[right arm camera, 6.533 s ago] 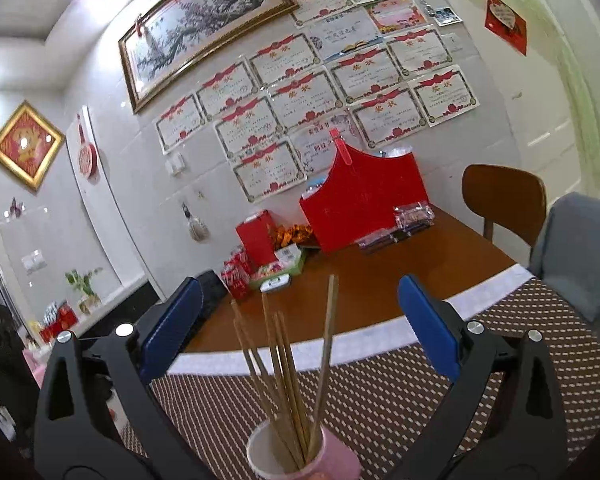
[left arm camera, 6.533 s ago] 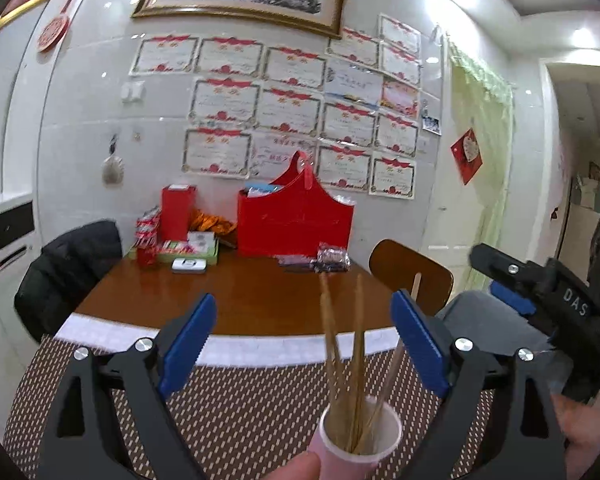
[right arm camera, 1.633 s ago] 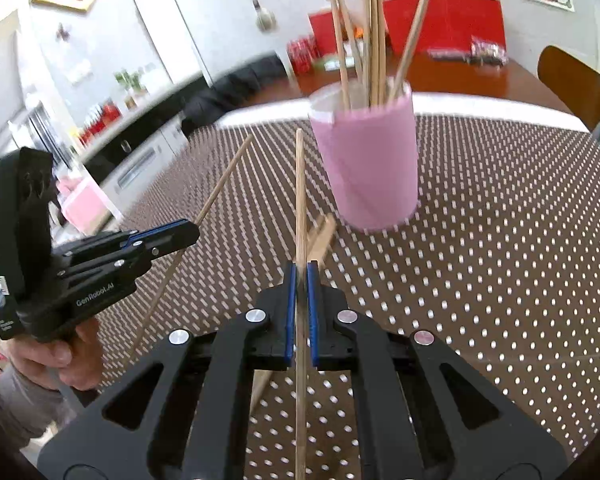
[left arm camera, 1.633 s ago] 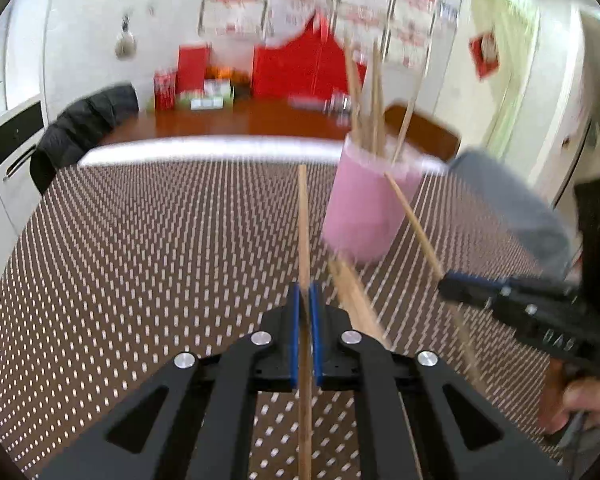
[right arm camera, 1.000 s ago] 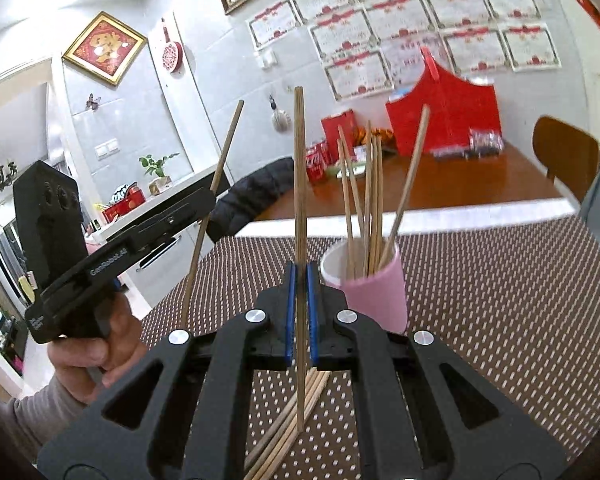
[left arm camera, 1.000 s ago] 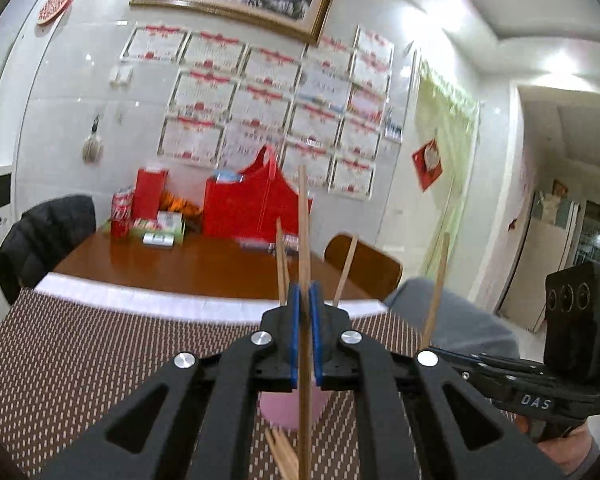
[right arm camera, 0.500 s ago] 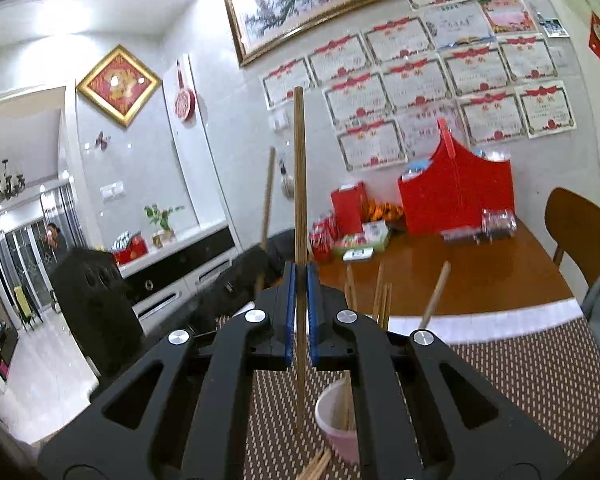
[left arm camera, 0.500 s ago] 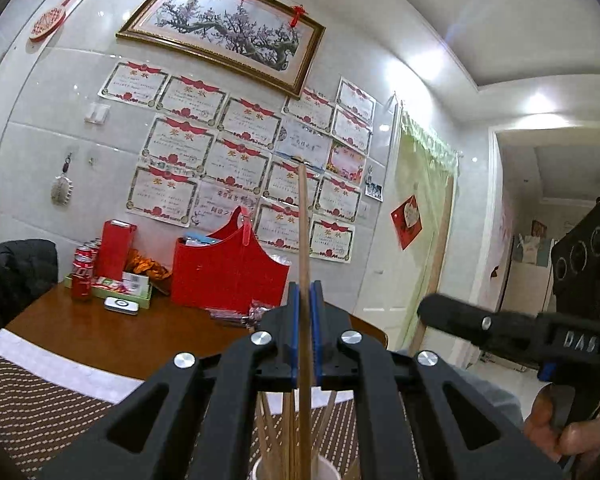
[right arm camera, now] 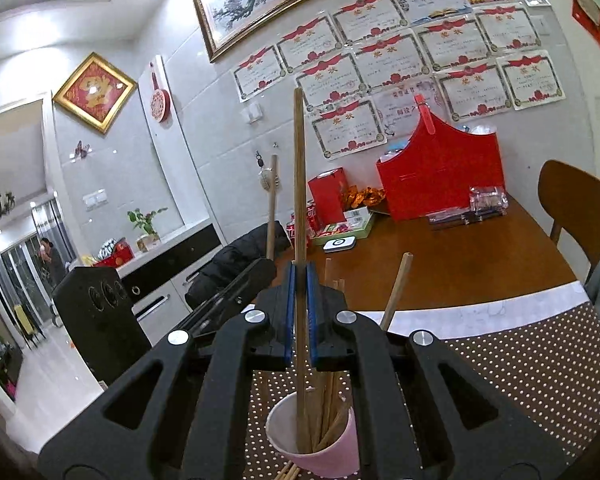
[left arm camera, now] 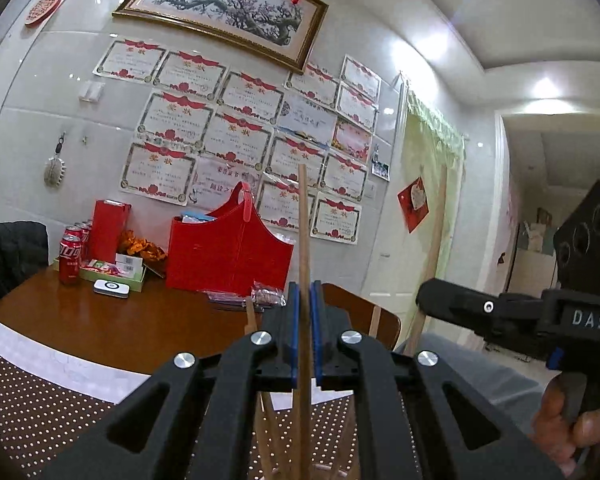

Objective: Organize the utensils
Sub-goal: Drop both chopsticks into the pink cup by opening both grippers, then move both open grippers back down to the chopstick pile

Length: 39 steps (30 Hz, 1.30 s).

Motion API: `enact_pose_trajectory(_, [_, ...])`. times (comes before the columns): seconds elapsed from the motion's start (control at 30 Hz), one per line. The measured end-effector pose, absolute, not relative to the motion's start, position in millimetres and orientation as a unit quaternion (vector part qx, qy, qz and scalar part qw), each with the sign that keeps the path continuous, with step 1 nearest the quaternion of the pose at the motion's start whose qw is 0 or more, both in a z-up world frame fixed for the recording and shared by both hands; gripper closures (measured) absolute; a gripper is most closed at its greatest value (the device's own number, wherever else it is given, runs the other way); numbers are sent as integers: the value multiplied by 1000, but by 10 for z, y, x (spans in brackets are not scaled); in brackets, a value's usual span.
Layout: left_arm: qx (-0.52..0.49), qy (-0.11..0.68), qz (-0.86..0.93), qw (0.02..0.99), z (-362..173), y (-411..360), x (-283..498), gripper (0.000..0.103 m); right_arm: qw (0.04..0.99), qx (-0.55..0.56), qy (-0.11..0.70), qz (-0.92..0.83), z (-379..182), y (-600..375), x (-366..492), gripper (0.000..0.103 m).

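My left gripper (left arm camera: pixel 304 320) is shut on a wooden chopstick (left arm camera: pixel 303 240) held upright; its lower end runs down among other chopsticks (left arm camera: pixel 268 432) at the bottom edge. My right gripper (right arm camera: pixel 299 308) is shut on another chopstick (right arm camera: pixel 299 184), upright, with its lower end inside the pink cup (right arm camera: pixel 332 452), which holds several chopsticks. The cup stands on the dotted brown mat (right arm camera: pixel 540 380). The right gripper's body (left arm camera: pixel 520 316) shows at the right of the left wrist view, and the left gripper's body (right arm camera: pixel 228 288) shows at the left of the right wrist view.
Loose chopsticks (right arm camera: pixel 288 472) lie on the mat beside the cup. Beyond the mat the wooden table (left arm camera: pixel 120 324) carries a red bag (left arm camera: pixel 228 256), a red box (left arm camera: pixel 108 232), soda cans (left arm camera: pixel 70 256) and snacks. A wooden chair (right arm camera: pixel 576 204) stands at the right.
Both grippers picked one chopstick each off the mat, lifted and tipped it upright. In the last half second both have come down over the cup, and the right chopstick's end is now inside it.
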State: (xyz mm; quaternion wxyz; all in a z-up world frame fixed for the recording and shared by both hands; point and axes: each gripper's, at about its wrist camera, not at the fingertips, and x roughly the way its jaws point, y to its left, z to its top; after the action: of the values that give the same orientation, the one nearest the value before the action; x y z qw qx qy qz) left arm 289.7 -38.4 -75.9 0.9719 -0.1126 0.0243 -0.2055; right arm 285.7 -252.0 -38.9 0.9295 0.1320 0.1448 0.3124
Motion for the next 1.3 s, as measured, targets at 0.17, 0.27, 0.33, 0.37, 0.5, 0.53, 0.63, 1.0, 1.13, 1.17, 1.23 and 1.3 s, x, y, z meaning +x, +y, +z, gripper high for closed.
enact_pose_trajectory(0.17, [-112, 43, -201, 972, -873, -410, 2977, 98, 929, 117, 161, 311, -474, -2422, 2911, 97])
enact_pose_trajectory(0.27, [-101, 57, -199, 973, -944, -458, 3010, 98, 928, 107, 178, 308, -528, -2371, 2950, 97])
enact_pose_trajectory(0.33, [-96, 70, -198, 973, -960, -474, 3023, 97, 925, 110, 193, 309, -564, -2368, 2994, 96])
enact_pose_trajectory(0.37, [-96, 76, -200, 972, -950, -471, 3027, 93, 923, 116, 200, 309, -577, -2383, 3015, 94])
enact_pose_trajectory(0.5, [-102, 64, -173, 978, -875, -390, 2951, 34, 924, 157, 183, 295, -559, -2590, 2987, 10])
enact_pose_trajectory(0.53, [-103, 61, -170, 978, -859, -374, 2940, 32, 927, 166, 168, 290, -530, -2657, 2944, 10])
enact_pose_trajectory(0.63, [-103, 64, -170, 978, -812, -331, 2930, 28, 926, 182, 152, 294, -472, -2783, 2905, 7])
enact_pose_trajectory(1.0, [-55, 104, -125, 985, -564, -398, 2762, 20, 937, 172, 155, 262, -384, -2768, 2875, 6])
enact_pose_trajectory(1.13, [-37, 122, -112, 986, -506, -331, 2529, 18, 940, 159, 149, 263, -284, -2699, 2743, 6])
enact_pose_trajectory(1.17, [-34, 125, -105, 986, -497, -305, 2480, 18, 940, 158, 148, 262, -260, -2689, 2705, 6])
enact_pose_trajectory(1.23, [-41, 141, -99, 984, -488, -180, 2354, 18, 941, 157, 146, 262, -231, -2681, 2603, 6])
enact_pose_trajectory(1.3, [-52, 157, -101, 981, -508, -62, 2262, 18, 943, 148, 155, 254, -238, -2643, 2494, 6])
